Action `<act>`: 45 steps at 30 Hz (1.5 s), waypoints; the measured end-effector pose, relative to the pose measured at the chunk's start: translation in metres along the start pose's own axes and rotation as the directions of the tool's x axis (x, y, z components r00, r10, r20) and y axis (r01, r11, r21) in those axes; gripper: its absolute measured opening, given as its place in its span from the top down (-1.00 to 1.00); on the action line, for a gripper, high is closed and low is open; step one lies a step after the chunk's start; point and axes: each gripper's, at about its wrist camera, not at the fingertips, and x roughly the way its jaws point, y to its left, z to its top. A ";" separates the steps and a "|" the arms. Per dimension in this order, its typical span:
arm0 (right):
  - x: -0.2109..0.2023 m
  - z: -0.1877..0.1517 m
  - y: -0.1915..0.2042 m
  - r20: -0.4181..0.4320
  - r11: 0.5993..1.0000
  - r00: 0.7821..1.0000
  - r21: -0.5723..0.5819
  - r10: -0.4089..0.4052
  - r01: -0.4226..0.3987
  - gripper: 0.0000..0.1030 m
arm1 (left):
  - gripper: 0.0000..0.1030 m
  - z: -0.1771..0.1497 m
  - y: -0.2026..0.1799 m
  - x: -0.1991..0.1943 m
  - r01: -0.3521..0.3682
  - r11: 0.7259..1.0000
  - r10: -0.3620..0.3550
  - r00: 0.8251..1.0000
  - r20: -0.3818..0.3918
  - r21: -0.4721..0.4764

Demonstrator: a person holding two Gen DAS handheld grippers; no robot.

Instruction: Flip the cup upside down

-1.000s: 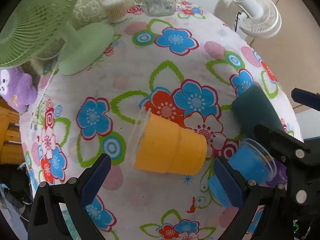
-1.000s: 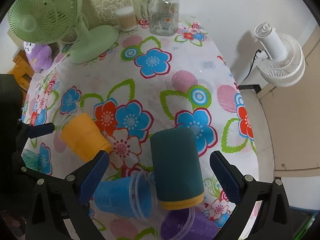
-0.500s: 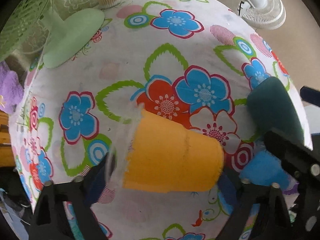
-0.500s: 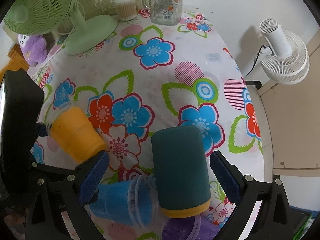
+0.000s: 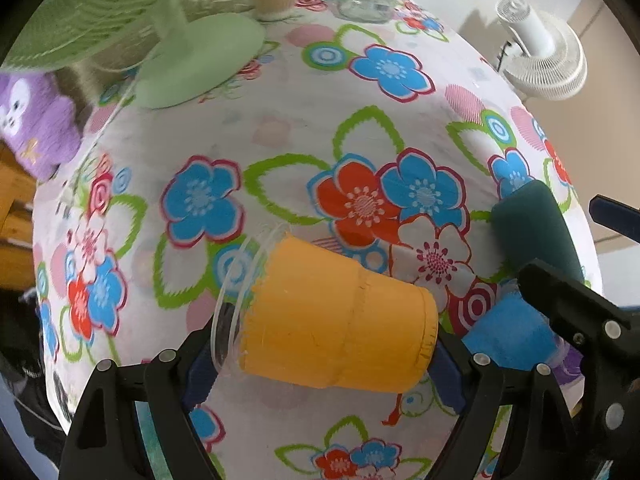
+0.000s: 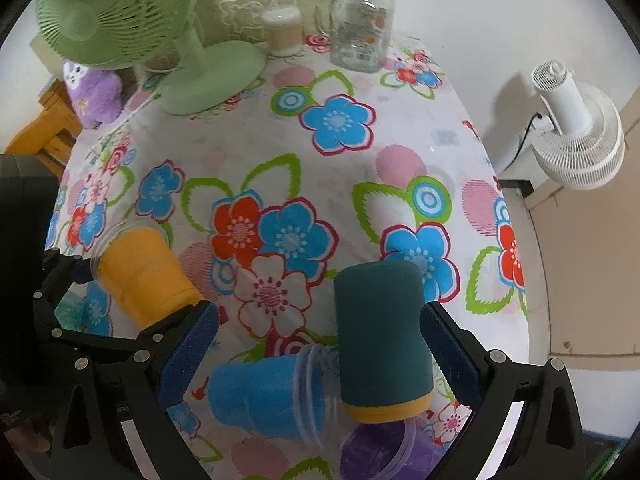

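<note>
An orange cup (image 5: 340, 320) with a clear rim lies on its side on the flowered tablecloth (image 5: 304, 128), mouth to the left. My left gripper (image 5: 324, 368) is shut on the orange cup, one pad at the rim end and one at the base end. The cup also shows in the right wrist view (image 6: 144, 272). My right gripper (image 6: 316, 348) is open around a dark teal cup (image 6: 380, 340) lying on its side, not touching it. A blue cup (image 6: 260, 396) and a purple cup (image 6: 384, 452) lie beside it.
A green desk fan (image 6: 200, 64), a glass jar (image 6: 360, 28) and a small container (image 6: 282, 30) stand at the far side of the table. A purple plush toy (image 6: 94, 92) sits at the far left edge. A white fan (image 6: 576, 128) stands off the table's right edge.
My left gripper has moved forward around the orange cup and shut on it. My right gripper has stayed open over the teal cup, shifting only slightly.
</note>
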 end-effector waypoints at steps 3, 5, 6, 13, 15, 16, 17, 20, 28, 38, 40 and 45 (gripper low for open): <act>-0.007 -0.005 0.007 0.008 0.999 1.000 -0.027 0.017 -0.017 -0.98 | -0.72 -0.016 0.007 -0.013 -0.004 0.999 0.005 1.000 0.011 -0.032; -0.011 -0.008 0.012 0.010 0.999 1.000 -0.046 0.027 -0.026 -0.98 | -0.72 -0.027 0.011 -0.020 -0.007 0.998 0.008 1.000 0.016 -0.055; -0.013 -0.010 0.015 0.011 0.998 0.999 -0.055 0.032 -0.031 -0.98 | -0.72 -0.026 0.003 -0.020 -0.010 0.998 0.011 1.000 0.016 -0.066; -0.024 -0.027 0.031 0.012 0.990 0.998 -0.125 0.066 -0.064 -0.98 | -0.72 -0.052 0.002 -0.031 -0.019 0.986 0.022 1.000 0.015 -0.164; -0.027 -0.032 0.036 0.010 0.987 0.997 -0.146 0.075 -0.073 -0.98 | -0.71 -0.063 0.002 -0.034 -0.021 0.982 0.024 1.000 0.014 -0.189; -0.028 -0.035 0.038 0.008 0.985 0.997 -0.157 0.079 -0.077 -0.98 | -0.71 -0.068 0.002 -0.036 -0.022 0.980 0.025 1.000 0.013 -0.200; -0.029 -0.038 0.041 0.006 0.982 0.997 -0.169 0.083 -0.080 -0.98 | -0.71 -0.075 0.003 -0.037 -0.021 0.977 0.024 1.000 0.015 -0.212; -0.030 -0.047 0.048 0.000 0.976 0.996 -0.200 0.089 -0.087 -0.98 | -0.68 -0.091 0.004 -0.041 -0.013 0.971 0.018 1.000 0.020 -0.240; -0.030 -0.065 0.065 -0.025 0.959 0.994 -0.263 0.106 -0.109 -0.98 | -0.66 -0.126 0.007 -0.043 -0.013 0.944 0.015 1.000 0.005 -0.330; -0.032 -0.076 0.063 -0.031 0.958 0.994 -0.265 0.105 -0.110 -0.98 | -0.66 -0.146 0.003 -0.038 0.015 0.920 -0.017 1.000 -0.002 -0.391; -0.033 -0.078 0.060 -0.032 0.960 0.994 -0.255 0.108 -0.113 -0.98 | -0.67 -0.147 0.001 -0.040 0.014 0.921 -0.014 1.000 0.003 -0.390; -0.037 -0.087 0.052 -0.035 0.967 0.992 -0.221 0.123 -0.128 -0.98 | -0.70 -0.150 -0.005 -0.039 -0.010 0.924 0.010 1.000 -0.003 -0.383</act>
